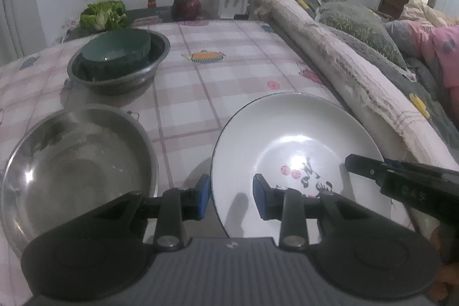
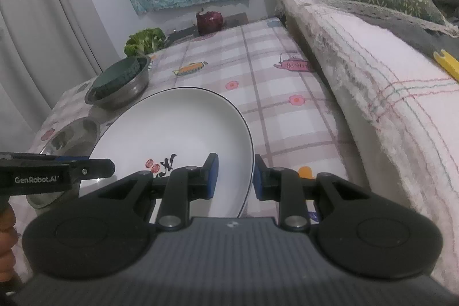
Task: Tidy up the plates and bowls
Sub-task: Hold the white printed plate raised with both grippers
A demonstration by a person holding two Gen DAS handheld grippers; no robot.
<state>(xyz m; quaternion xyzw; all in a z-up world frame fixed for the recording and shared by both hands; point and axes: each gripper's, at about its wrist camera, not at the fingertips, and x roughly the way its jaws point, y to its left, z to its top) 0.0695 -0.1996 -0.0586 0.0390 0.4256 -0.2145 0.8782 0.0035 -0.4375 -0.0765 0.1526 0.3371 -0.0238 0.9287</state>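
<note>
Left gripper [image 1: 231, 198]: left wrist view; its blue pads straddle the near-left rim of the white plate [image 1: 295, 159], one pad outside the rim and one over the plate's inner face. A gap shows at each pad, so the jaws read as slack around the rim, not pressing on it.
White plate, position: left wrist view; on the checked tablecloth [image 1: 229, 76], near right, with its painted motif toward the near side.
Steel bowl [image 1: 77, 168]: left wrist view; empty, near left, just beside the plate.
Far steel bowl [image 1: 143, 68]: left wrist view; far left, with a dark green bowl [image 1: 117, 50] nested inside.
Right gripper, as seen from the left wrist view [image 1: 348, 162]: enters from the right, its tip over the plate's right edge.
Right gripper [image 2: 235, 177]: right wrist view; pads bracket the plate's near-right rim [image 2: 172, 128], one over the inner face, one outside. Jaws part-closed; contact with the rim cannot be told.
Left gripper, as seen from the right wrist view [image 2: 110, 164]: reaches in from the left at the plate's near-left edge.
Rolled blanket [image 2: 373, 93]: right wrist view; borders the table's right side.
Governing relation: the plate lies straight ahead of both tools, each equally close to its own rim; by judgement, the nested bowls lie far left, on the left gripper's side.
</note>
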